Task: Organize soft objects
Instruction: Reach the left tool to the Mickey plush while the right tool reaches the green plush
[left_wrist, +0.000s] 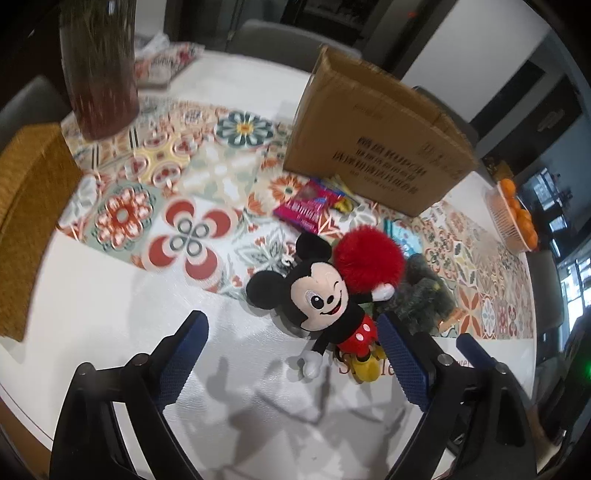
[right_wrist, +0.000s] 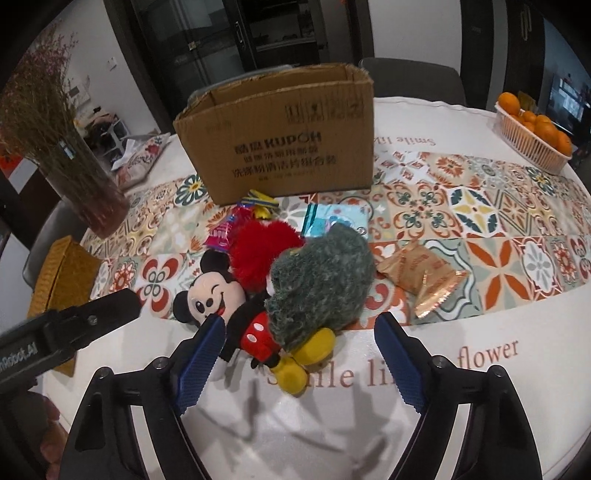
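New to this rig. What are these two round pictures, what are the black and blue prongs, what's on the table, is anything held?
No robot: a person holds a two-finger gripper in each hand, each with a fisheye camera looking along its fingers. One picture is from the left gripper, the other from the right gripper. Both are open, holding nothing. On the table: a mouse plush, red fluffy toy, grey-green fluffy toy, snack packets, cardboard box, basket of oranges.

Each camera rides behind its own claw, looking steeply down along the blue-padded fingers at the table from close range. Both views share the Mickey Mouse plush (left_wrist: 325, 291) (right_wrist: 225, 302) just ahead of the fingertips and the cardboard box (left_wrist: 373, 147) (right_wrist: 280, 144) beyond it.
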